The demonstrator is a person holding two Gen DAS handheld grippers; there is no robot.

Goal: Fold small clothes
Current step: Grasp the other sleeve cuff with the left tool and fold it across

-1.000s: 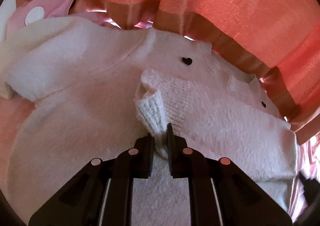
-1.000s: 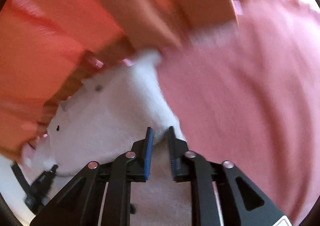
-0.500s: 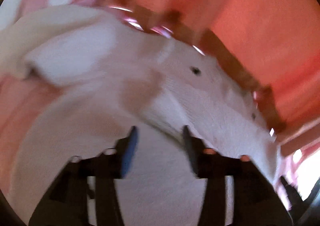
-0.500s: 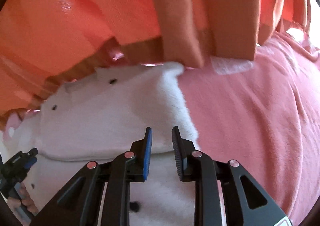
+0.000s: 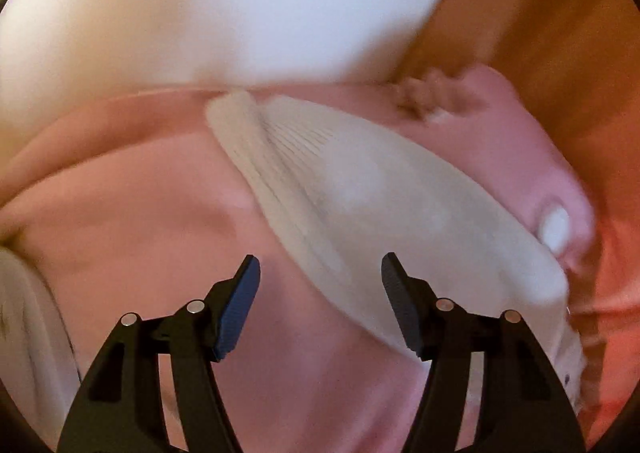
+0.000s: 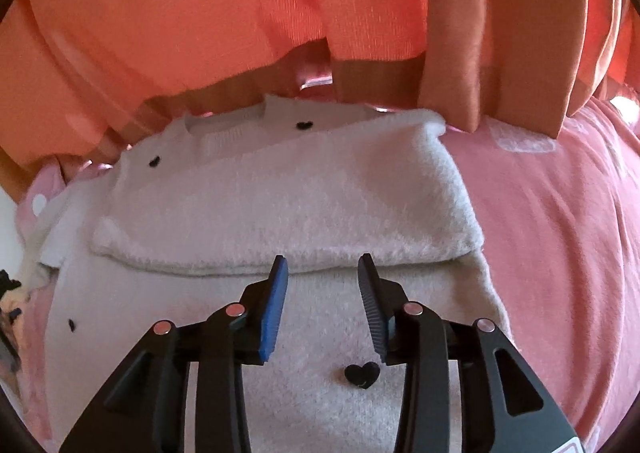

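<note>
White fleece sweater (image 6: 256, 213) lies on the pink bedspread (image 6: 560, 253), one side folded across its front (black hearts dot it). Right gripper (image 6: 322, 295) hovers over the fold, jaws opening, empty. Left gripper (image 5: 320, 293), opening, holds nothing above a cream sleeve (image 5: 380, 205).

Warm orange light glows through the curtain (image 6: 240, 5) — soft, few shadows. The left wrist view is smeared by blur; fisheye edges bend, corners dark.
</note>
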